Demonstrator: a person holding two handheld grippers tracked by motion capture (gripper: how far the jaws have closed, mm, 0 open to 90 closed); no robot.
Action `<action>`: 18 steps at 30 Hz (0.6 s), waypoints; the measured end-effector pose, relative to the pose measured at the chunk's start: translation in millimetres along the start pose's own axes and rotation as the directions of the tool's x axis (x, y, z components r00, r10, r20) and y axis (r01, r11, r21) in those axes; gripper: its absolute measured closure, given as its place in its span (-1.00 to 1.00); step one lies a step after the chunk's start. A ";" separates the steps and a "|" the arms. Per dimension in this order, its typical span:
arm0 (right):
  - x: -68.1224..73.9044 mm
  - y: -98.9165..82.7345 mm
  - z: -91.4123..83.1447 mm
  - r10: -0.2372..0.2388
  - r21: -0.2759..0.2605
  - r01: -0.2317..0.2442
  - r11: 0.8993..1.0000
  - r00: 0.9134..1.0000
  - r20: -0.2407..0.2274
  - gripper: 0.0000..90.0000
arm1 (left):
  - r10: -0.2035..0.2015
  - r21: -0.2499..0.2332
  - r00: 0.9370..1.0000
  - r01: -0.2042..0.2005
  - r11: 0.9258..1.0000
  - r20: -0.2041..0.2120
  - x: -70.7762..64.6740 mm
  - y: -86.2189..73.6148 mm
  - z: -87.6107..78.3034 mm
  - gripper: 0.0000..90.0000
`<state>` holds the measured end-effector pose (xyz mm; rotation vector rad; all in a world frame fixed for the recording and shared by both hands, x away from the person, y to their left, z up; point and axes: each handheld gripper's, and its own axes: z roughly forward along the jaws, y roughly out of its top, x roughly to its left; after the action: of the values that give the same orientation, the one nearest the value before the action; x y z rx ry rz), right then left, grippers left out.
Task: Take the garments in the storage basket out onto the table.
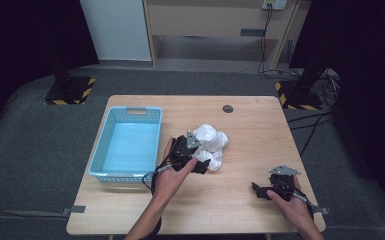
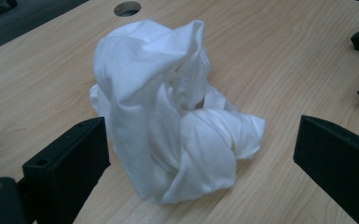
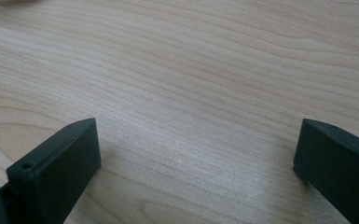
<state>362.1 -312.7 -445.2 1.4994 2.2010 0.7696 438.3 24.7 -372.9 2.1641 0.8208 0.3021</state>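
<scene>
At the near edge of a wooden table (image 1: 260, 150), two forearms are seen entering from below in the high view, each hand wrapped around a black gripper. The right gripper (image 1: 260, 191) is held low over the near right corner of the table, pointing leftward across the bare wood, with a grey three-cornered plate on top. In the right gripper view, its two black jaws are seen spread wide apart, with only wood grain between them and nothing held.

Farther in, near the middle of the table, the left gripper (image 1: 202, 165) is angled forward and to the right, the wrist bent and a cable looping back beside the forearm. Its tip is placed against the near side of a crumpled white cloth (image 1: 211, 145). In the left gripper view, detail hidden from above is shown: the jaws are wide open on either side of the cloth (image 2: 172, 126), which is bunched into an upright heap resting on the wood. The cloth is not squeezed; whether the left-hand jaw touches it cannot be told.

To the left of the cloth, a light blue basket (image 1: 105, 145) with slotted walls is set on the table, and nothing is seen inside it. Beyond the cloth, a small round hole (image 1: 227, 108) is set into the far part of the tabletop.
</scene>
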 end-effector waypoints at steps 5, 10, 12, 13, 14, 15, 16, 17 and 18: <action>0.0 0.0 0.0 0.000 0.000 0.000 1.000 1.000 0.000 -0.99 | 0.000 0.007 1.000 -0.001 1.000 0.011 -3.6 -8.1 -1.2 -0.95; 0.2 0.0 -0.1 0.003 0.001 -0.003 1.000 1.000 0.001 -0.99 | 0.009 0.030 1.000 -0.009 1.000 0.018 -5.4 -14.7 -2.0 -0.95; 0.0 0.0 0.0 0.001 0.000 -0.001 1.000 1.000 0.000 -0.99 | 0.016 0.038 1.000 -0.017 0.999 0.021 -7.4 -17.0 -2.0 -0.95; 0.0 0.0 0.0 0.000 -0.001 0.000 1.000 1.000 0.000 -0.99 | 0.020 0.043 1.000 -0.021 0.999 0.023 -8.6 -18.8 -1.9 -0.95; 0.1 0.0 0.0 0.001 0.000 -0.001 1.000 1.000 0.000 -0.99 | 0.021 0.046 0.999 -0.022 0.999 0.024 -9.2 -19.9 -2.0 -0.95; 0.2 0.0 0.0 0.002 0.000 -0.002 1.000 1.000 0.001 -0.99 | 0.023 0.050 0.999 -0.024 0.998 0.026 -9.8 -21.8 -2.1 -0.95; 0.0 0.0 0.0 0.001 0.000 -0.001 1.000 1.000 0.000 -0.99 | 0.024 0.052 0.999 -0.025 0.998 0.024 -10.2 -23.0 -1.9 -0.95; 0.1 0.0 0.0 0.002 0.000 -0.002 1.000 1.000 0.000 -0.99 | 0.025 0.059 0.999 -0.026 0.998 0.021 -10.7 -25.1 -1.6 -0.95; 0.0 0.0 0.0 0.000 0.000 0.000 1.000 1.000 0.000 -0.99 | 0.021 0.060 1.000 -0.023 0.998 0.023 -11.0 -26.4 -1.2 -0.94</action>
<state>362.1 -312.7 -445.2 1.4995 2.2005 0.7698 417.2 31.0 -391.3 2.2302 0.8033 0.2665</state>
